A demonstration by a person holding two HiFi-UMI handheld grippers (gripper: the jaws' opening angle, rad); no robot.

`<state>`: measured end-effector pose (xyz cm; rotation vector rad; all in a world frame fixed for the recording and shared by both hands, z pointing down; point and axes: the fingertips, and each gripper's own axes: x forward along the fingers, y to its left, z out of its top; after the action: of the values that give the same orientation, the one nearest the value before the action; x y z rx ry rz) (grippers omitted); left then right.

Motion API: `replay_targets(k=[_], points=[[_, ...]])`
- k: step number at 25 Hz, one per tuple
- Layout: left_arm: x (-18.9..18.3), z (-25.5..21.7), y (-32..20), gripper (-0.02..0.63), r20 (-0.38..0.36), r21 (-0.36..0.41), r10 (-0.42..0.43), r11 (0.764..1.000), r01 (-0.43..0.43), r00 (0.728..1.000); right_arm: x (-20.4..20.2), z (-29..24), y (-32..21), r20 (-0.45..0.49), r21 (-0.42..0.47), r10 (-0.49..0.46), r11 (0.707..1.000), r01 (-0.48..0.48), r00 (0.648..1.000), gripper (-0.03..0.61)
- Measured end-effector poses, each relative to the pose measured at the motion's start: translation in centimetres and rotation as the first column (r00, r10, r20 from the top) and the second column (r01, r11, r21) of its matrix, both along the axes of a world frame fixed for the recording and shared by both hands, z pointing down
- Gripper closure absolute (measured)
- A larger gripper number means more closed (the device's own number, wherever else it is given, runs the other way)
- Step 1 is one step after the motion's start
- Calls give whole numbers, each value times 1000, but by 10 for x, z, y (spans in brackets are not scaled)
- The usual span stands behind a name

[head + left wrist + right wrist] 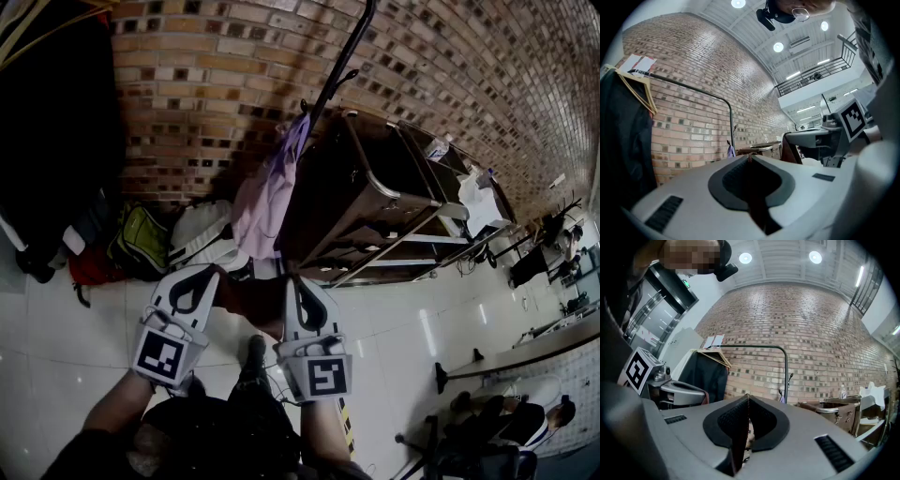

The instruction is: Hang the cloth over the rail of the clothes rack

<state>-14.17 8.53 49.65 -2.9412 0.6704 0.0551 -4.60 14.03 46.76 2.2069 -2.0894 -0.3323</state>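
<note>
A dark red-brown cloth [251, 302] stretches between my two grippers, low over the floor in the head view. My left gripper [208, 274] is shut on its left edge, and a strip of cloth [758, 208] shows between the closed jaws. My right gripper [294, 281] is shut on the other edge, where a fold of cloth [737, 437] is pinched. The black rail of the clothes rack [339, 58] runs along the brick wall ahead, above both grippers. The rail [693, 91] curves down at its end [785, 357].
A pink garment [264, 199] hangs at the rail's end. A black coat [623, 140] hangs on a wooden hanger at the left. Bags [141, 240] lie on the floor under the rack. A brown metal-framed cart [375, 187] stands to the right.
</note>
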Motion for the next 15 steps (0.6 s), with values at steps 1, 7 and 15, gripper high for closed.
replay_targets(k=[1,7,15], points=[[11,-1,-1,600,-1,1,11,1000,-11,1000,8,-1,-4,-4,4,0,1000,0,1000,568],[85,-18,-27,600,-35,18,53,998,-52,998,74,-18,-35,20,32,-15,999,15,1000,568],[206,-57,-89,600,-38,70,66,996,-63,997,186,-60,-98,6,93,-50,994,49,999,568]])
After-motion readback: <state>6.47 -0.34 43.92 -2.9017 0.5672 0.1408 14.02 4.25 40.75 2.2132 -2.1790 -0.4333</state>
